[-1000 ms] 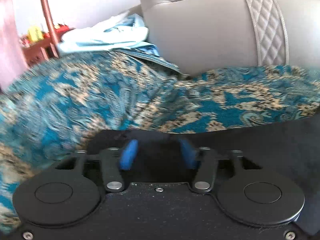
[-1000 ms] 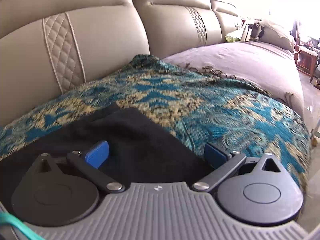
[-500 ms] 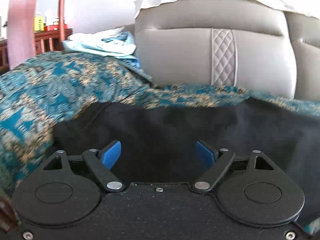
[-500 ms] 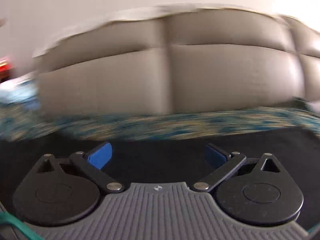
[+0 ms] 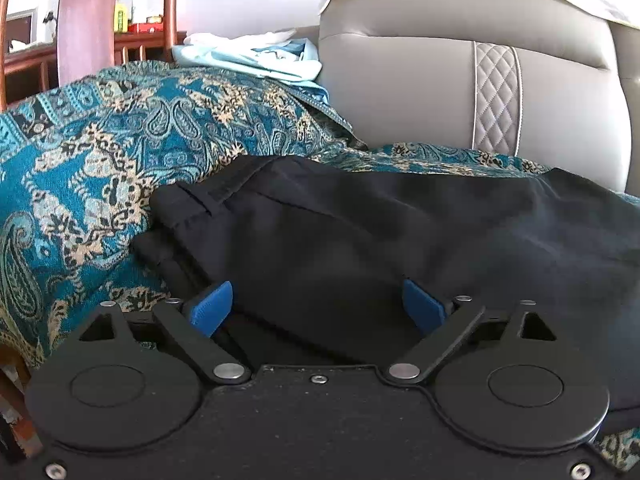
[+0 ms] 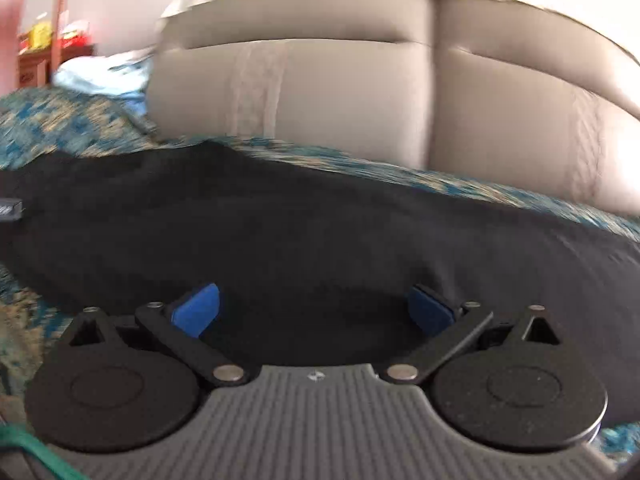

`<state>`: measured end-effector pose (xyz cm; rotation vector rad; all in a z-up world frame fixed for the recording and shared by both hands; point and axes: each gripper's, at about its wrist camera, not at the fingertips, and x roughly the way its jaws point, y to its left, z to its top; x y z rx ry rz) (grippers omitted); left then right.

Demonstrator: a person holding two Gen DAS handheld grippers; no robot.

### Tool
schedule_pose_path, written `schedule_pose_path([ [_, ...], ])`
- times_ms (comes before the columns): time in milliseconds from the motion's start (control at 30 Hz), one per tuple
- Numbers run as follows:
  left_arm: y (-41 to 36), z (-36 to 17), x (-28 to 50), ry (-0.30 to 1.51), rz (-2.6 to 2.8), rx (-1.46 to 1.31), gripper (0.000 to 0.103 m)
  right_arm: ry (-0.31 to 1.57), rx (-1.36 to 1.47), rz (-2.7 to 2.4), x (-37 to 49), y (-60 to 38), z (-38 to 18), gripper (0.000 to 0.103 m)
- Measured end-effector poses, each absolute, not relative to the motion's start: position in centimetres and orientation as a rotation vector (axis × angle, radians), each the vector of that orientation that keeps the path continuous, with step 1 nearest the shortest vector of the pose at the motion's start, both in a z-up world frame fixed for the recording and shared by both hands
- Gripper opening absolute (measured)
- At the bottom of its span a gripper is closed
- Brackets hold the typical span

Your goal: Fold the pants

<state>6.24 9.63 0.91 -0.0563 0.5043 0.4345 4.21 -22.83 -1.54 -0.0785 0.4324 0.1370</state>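
Note:
Black pants (image 5: 360, 232) lie folded on a teal paisley throw (image 5: 88, 168) over the sofa seat. Their layered left edge, with a seam and band, shows in the left wrist view. My left gripper (image 5: 318, 306) is open, its blue pads wide apart just above the near edge of the pants. My right gripper (image 6: 314, 310) is also open over the pants (image 6: 280, 232) further right. That view is blurred by motion. Neither gripper holds cloth.
The beige leather sofa back (image 5: 460, 92) rises right behind the pants. Pale blue clothes (image 5: 256, 56) lie piled on the throw at the back left. A wooden chair frame (image 5: 80, 20) and a shelf stand at far left.
My left gripper opened and swung right from the throw onto the pants. My right gripper turned left from the sofa's far end to face the sofa back over the pants.

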Motion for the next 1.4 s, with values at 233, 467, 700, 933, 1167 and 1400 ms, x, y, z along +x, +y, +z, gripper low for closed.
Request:
schedule_pose_path([
  [233, 9.9, 0.9, 6.4, 0.504, 0.422, -0.06, 0.095, 0.43, 0.033, -0.16, 4.1, -31.1, -1.4, 0.103],
  [467, 9.7, 0.9, 6.4, 0.503, 0.423, -0.061, 0.097, 0.452, 0.117, -0.357, 4.1, -38.7, -1.1, 0.103],
  [700, 9.8, 0.9, 6.5, 0.506, 0.423, -0.065, 0.099, 0.46, 0.173, -0.456, 3.9, -42.9, -1.0, 0.103],
  [933, 10.1, 1.0, 6.7, 0.521, 0.414, -0.066, 0.1, 0.467, 0.2, -0.515, 5.0, -46.3, -0.6, 0.103],
  [1167, 10.3, 1.1, 6.9, 0.531, 0.414, -0.068, 0.102, 0.476, 0.209, -0.535, 5.8, -49.5, -0.4, 0.103],
  [1400, 8.9, 4.0, 7.8, 0.573, 0.495, -0.002, 0.069, 0.48, 0.197, -0.518, 6.5, -50.8, -0.2, 0.103],
])
